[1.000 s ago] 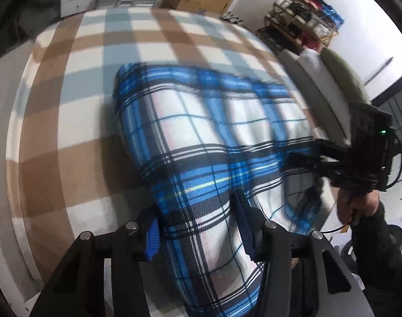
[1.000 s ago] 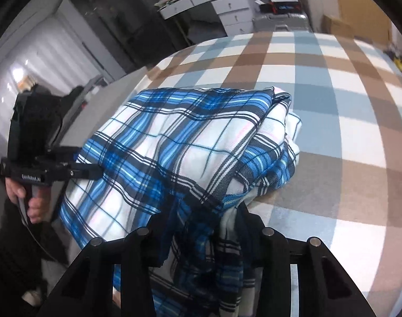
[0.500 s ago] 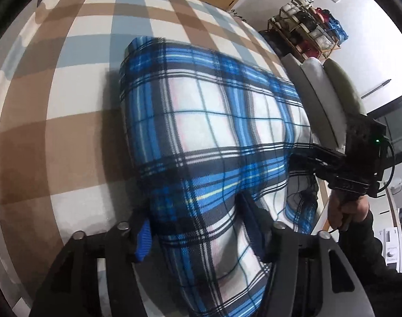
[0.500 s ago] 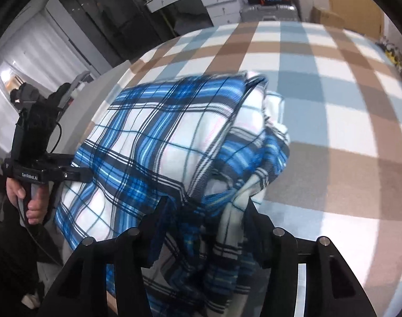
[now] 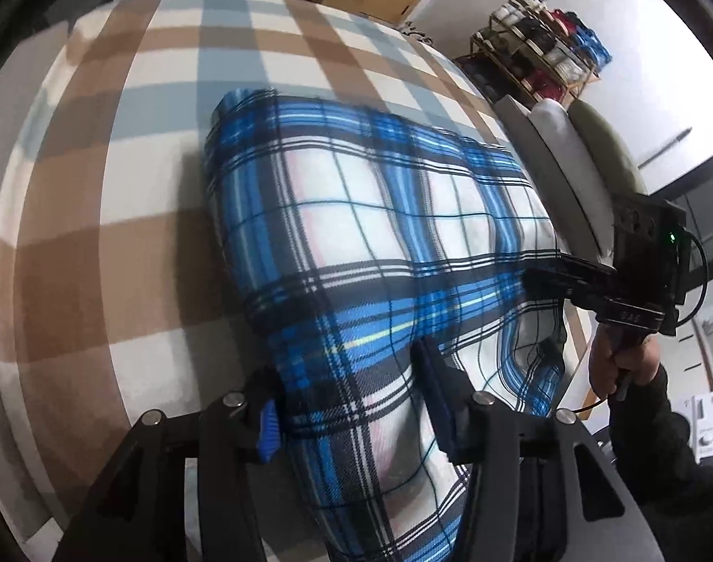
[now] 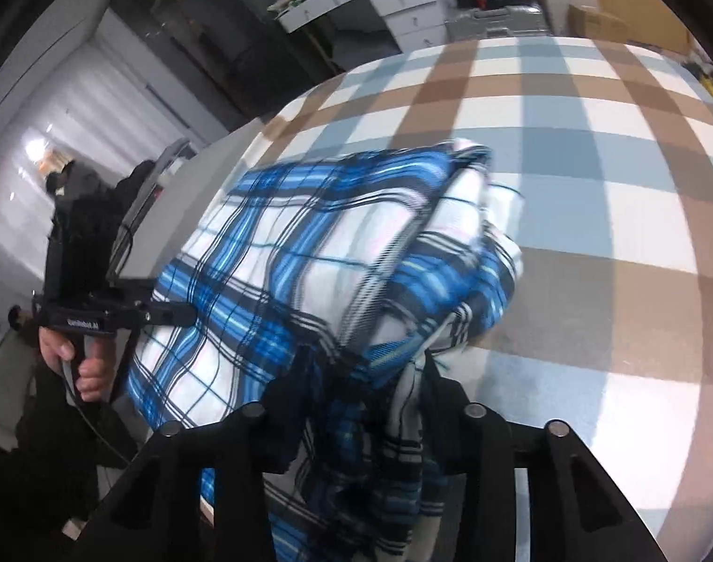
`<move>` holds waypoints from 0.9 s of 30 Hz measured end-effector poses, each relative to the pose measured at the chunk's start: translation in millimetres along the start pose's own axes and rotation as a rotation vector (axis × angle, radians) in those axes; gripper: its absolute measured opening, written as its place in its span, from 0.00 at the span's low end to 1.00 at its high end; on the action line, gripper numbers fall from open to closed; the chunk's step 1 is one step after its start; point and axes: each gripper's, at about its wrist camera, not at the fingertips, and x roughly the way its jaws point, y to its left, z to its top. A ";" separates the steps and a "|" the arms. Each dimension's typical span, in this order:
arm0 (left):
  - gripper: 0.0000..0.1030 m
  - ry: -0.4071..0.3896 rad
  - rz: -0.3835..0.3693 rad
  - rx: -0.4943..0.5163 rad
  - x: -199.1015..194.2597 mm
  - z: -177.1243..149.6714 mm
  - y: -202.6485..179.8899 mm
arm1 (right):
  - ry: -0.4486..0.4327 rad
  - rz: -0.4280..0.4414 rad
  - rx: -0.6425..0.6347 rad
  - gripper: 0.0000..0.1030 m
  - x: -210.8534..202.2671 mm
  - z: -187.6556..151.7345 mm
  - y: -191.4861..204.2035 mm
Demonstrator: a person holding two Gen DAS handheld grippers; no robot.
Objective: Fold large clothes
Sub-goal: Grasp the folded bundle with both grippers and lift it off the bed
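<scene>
The near end of the folded blue plaid blanket (image 5: 380, 234) runs out of frame below both claws. The left gripper (image 5: 347, 403) clamps a thick fold; the right gripper (image 6: 363, 388), jaws closing, holds bunched layers. The blanket lies on the checked bed cover (image 5: 122, 150); a shoe rack (image 5: 544, 61) stands beyond.

White drawers (image 6: 405, 9), shoe rack (image 5: 544, 61)

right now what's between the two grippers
Only the folded blue plaid blanket spans from left gripper to right gripper, shown in the left wrist view.
</scene>
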 end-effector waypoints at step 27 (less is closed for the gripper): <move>0.30 -0.186 0.089 0.128 -107.2 45.0 -11.2 | -0.180 0.193 -0.173 0.24 -4.9 98.4 119.3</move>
